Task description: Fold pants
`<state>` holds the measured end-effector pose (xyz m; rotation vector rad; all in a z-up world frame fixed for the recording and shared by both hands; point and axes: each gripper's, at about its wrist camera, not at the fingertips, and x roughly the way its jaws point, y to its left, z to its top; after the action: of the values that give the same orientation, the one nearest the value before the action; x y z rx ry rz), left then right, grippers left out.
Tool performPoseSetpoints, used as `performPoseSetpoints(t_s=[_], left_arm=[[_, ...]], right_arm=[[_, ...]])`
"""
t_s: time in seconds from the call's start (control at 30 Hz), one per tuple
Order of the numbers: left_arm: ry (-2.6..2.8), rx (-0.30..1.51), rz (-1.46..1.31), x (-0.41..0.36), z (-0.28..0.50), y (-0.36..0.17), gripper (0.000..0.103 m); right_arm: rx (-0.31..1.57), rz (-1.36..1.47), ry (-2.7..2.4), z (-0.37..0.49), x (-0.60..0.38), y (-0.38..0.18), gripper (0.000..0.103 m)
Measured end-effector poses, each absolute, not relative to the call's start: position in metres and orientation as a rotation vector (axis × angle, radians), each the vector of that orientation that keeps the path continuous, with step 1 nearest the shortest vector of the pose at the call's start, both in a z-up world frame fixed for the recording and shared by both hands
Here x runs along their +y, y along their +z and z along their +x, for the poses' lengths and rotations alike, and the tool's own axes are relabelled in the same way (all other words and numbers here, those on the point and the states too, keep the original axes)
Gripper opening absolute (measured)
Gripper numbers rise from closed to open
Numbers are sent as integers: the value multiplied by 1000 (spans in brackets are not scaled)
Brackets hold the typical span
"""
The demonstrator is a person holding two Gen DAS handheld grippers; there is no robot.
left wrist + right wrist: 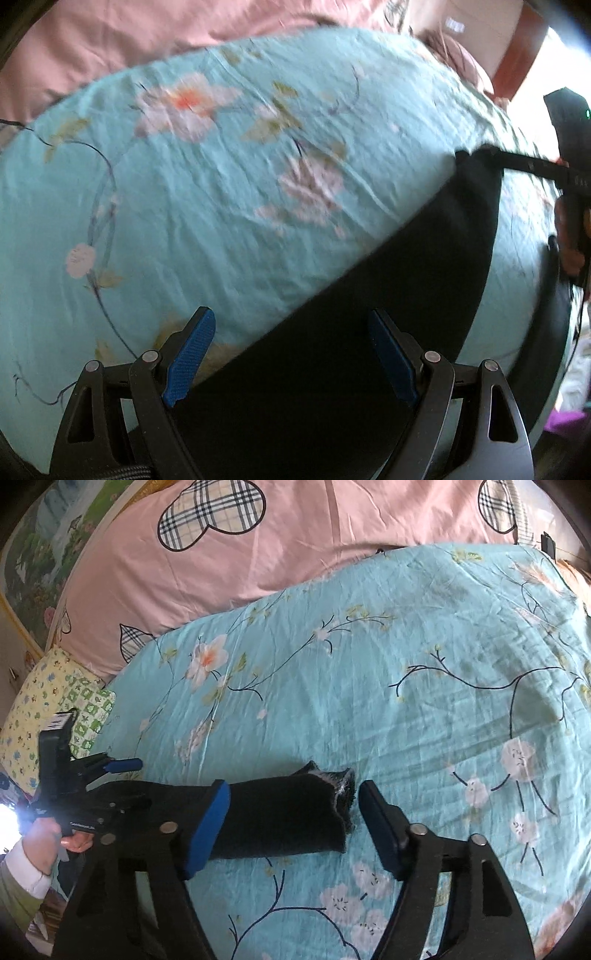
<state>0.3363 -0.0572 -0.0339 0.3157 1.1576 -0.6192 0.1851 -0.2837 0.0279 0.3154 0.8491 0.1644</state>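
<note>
Black pants (280, 812) lying flat on the bed (369, 701), soft and limp, best pinched at the hem; left gripper (291, 354) and right gripper (293, 823) both wide open, holding nothing.

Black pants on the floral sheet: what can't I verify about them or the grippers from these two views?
- Pants, right wrist view: the left end lies behind the left gripper and the near finger, so which end is which stays unclear.
- Pants, left wrist view: motion blur and flat black hide every fold and seam.
- Right gripper, left wrist view: its fingertips blend into the black cloth.
</note>
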Motion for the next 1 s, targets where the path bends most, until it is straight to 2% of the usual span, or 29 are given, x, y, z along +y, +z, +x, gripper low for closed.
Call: performPoseSetpoints(t_s=[0.03, 0.1, 0.13, 0.17, 0.2, 0.27, 0.37, 0.73, 1.0], left_arm=[[-628, 1169, 326, -58, 336, -36, 84], [-646, 1179, 342, -60, 335, -38, 80], [-659, 1183, 345, -60, 335, -38, 72], [-671, 1185, 347, -62, 333, -38, 60], [-680, 1188, 350, -64, 331, -36, 53], [-697, 1196, 346, -67, 326, -33, 20], [-699, 1171, 355, -71, 312, -22, 9], [-686, 1046, 234, -54, 223, 36, 7], [-684, 1019, 186, -61, 170, 46, 6]], right_arm=[[850, 308, 164, 186, -283, 28, 62], [852, 295, 161, 188, -282, 28, 46], [851, 287, 153, 189, -282, 29, 42], [848, 277, 143, 190, -282, 30, 32], [847, 273, 138, 190, -283, 31, 18], [847, 282, 151, 189, -285, 34, 13], [829, 276, 157, 185, -285, 39, 10], [738, 277, 184, 145, -286, 66, 9], [707, 281, 204, 104, -291, 65, 9]])
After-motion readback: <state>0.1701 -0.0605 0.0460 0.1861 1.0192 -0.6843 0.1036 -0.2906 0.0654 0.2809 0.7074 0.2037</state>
